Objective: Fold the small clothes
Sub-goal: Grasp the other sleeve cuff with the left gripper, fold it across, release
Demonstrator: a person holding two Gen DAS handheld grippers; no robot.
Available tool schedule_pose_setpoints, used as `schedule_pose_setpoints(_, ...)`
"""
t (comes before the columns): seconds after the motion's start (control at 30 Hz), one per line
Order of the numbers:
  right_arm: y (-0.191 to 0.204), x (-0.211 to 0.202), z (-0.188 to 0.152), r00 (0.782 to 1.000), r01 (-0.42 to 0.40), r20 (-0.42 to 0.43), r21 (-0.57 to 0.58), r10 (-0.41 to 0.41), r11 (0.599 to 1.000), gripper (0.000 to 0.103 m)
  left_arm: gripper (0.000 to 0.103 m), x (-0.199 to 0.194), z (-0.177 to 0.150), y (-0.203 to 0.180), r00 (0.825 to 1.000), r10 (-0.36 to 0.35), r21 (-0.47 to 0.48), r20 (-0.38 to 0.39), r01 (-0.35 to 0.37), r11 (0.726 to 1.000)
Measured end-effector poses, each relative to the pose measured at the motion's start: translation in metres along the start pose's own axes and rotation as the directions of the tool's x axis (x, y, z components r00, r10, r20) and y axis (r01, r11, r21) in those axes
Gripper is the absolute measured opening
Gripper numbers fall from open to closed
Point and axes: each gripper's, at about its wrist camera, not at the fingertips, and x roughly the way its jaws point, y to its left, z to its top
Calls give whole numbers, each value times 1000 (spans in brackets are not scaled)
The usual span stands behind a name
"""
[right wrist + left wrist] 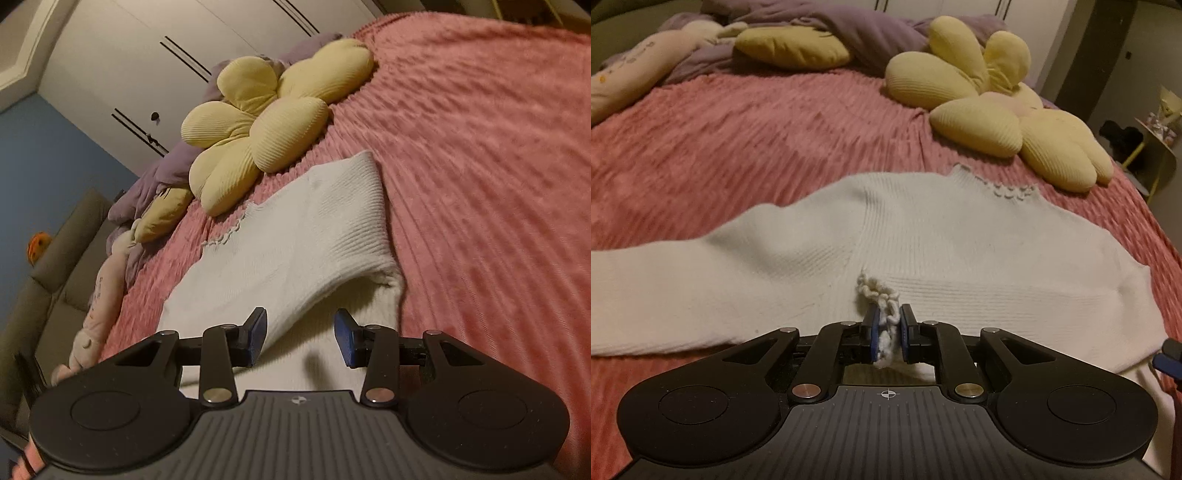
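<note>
White sweater (295, 229) on pink bedspread (480, 166); right gripper (301, 338) jaws apart above it.

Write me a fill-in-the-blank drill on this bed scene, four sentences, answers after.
1. The left claw is shut on the white sweater's ____ trim.
2. The right claw stands ____ over the sweater.
3. The flower-shaped cushion is ____.
4. The bedspread is ____.

Missing words: crocheted; open; yellow; pink

sweater (923, 236) left sleeve runs off your frame edge | hem hidden under left gripper (886, 328) body | bedspread (480, 166) pretty motion-blurred | right-edge shelf clutter (1160, 122) too tiny to tell
</note>
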Motion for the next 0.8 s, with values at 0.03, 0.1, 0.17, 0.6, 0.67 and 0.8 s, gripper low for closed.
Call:
schedule_pose_setpoints(0.03, -1, 6, 1, 1000, -7, -4, 15, 7, 1000, 41, 13, 3, 1, 0, 1000, -3, -6, 0, 3, 1000)
schedule_pose_setpoints(0.1, -3, 16, 3, 1000, -3, -12, 51, 4, 999, 41, 12, 2, 5, 1, 1000, -12, -11, 18, 12, 1000)
schedule_pose_setpoints(0.17, -4, 23, 3, 1000, 14, -2, 76, -13, 997, 41, 11, -4, 8, 2, 998, -14, 5, 67, 14, 1000)
schedule_pose_setpoints(0.6, -11, 28, 1, 997, 42, 57, 143, -51, 989, 40, 11, 10, 9, 21, 993, 48, 29, 110, -52, 998)
schedule_pose_setpoints(0.67, -11, 30, 2, 997, 51, 58, 137, -59, 989, 35, 11, 15, 2, 28, 995, 45, 1, 84, -45, 999)
schedule_pose_setpoints(0.8, -7, 35, 4, 991, 119, 49, 86, -123, 989, 16, 11, 13, 4, 31, 994, 37, -33, 102, -34, 999)
